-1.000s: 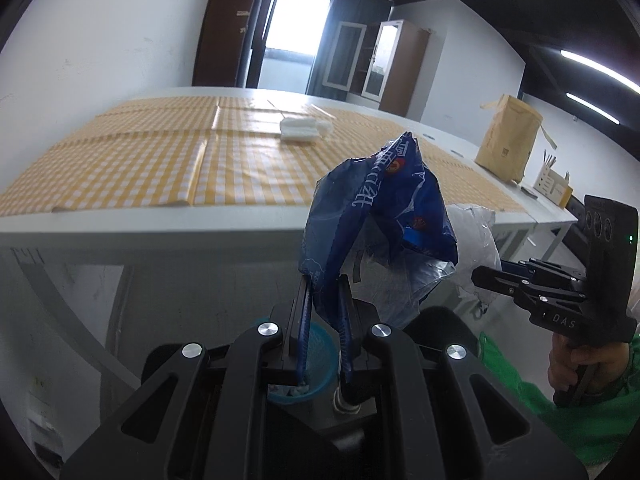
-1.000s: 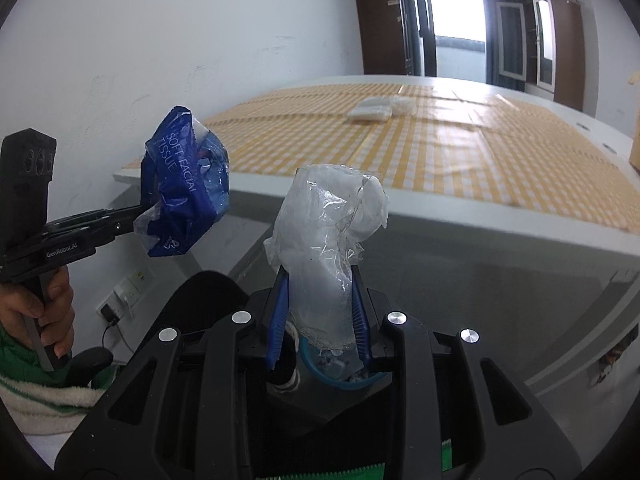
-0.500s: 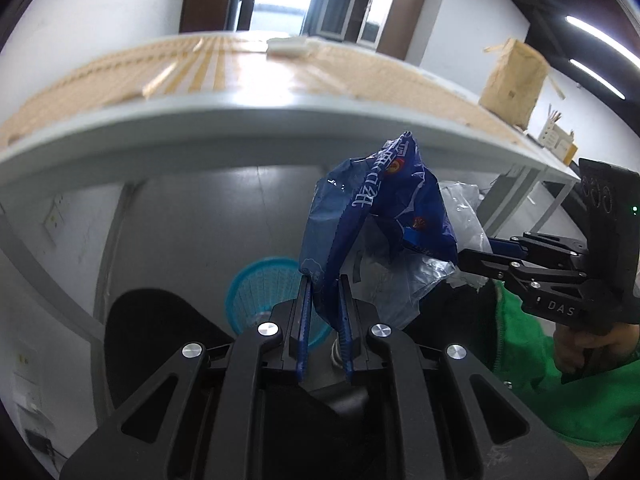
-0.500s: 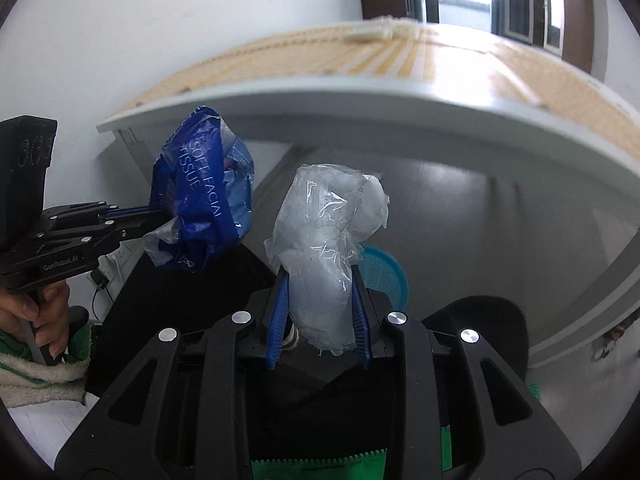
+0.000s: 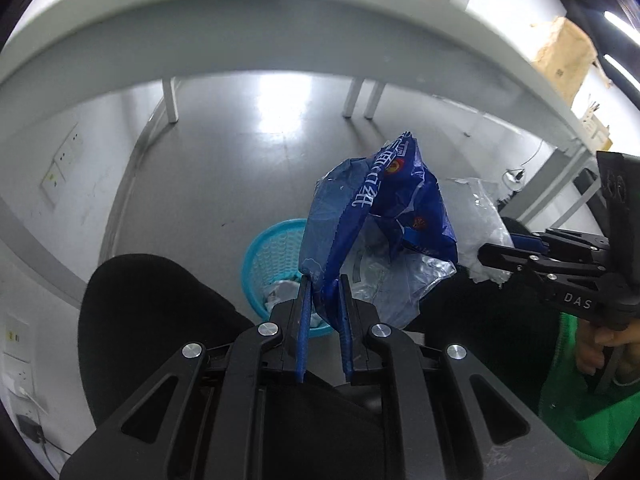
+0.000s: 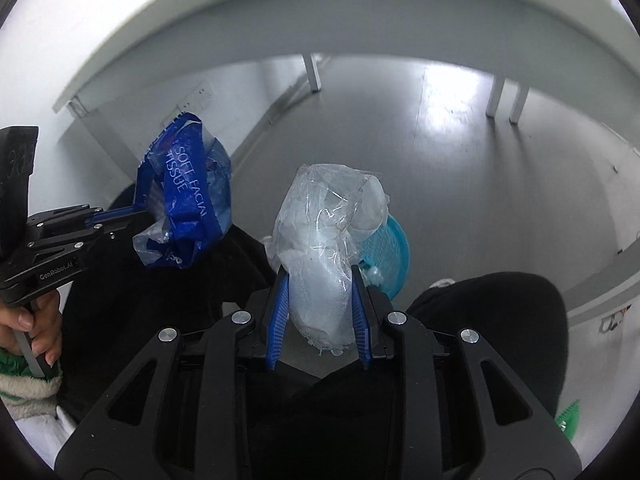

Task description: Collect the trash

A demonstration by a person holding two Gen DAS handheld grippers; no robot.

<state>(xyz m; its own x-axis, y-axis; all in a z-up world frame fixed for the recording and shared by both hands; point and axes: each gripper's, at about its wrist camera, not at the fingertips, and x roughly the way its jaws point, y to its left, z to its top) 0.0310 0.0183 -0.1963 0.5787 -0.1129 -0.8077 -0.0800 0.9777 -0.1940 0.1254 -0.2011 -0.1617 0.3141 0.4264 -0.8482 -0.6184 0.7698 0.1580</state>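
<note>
- Setting: a grey floor (image 5: 224, 168) under the white table (image 5: 240, 36); the person's black-clad knees flank a turquoise basket (image 5: 268, 256) that already holds some white scraps.
- Left gripper (image 5: 324, 300): clenched on a blue tissue wrapper (image 5: 380, 216), which stands up from the jaws; the basket lies just ahead of and below the fingertips.
- Right gripper (image 6: 320, 300): grasping a clear plastic bag (image 6: 332, 240); the basket rim (image 6: 394, 248) shows just beyond it, to its right.
- Risk: both pieces are light film; released from above, either may drift past the rim onto the floor or a knee.
- Risk: crumpled film may cling to the ribbed pads (image 6: 278, 312) and fail to drop.
</note>
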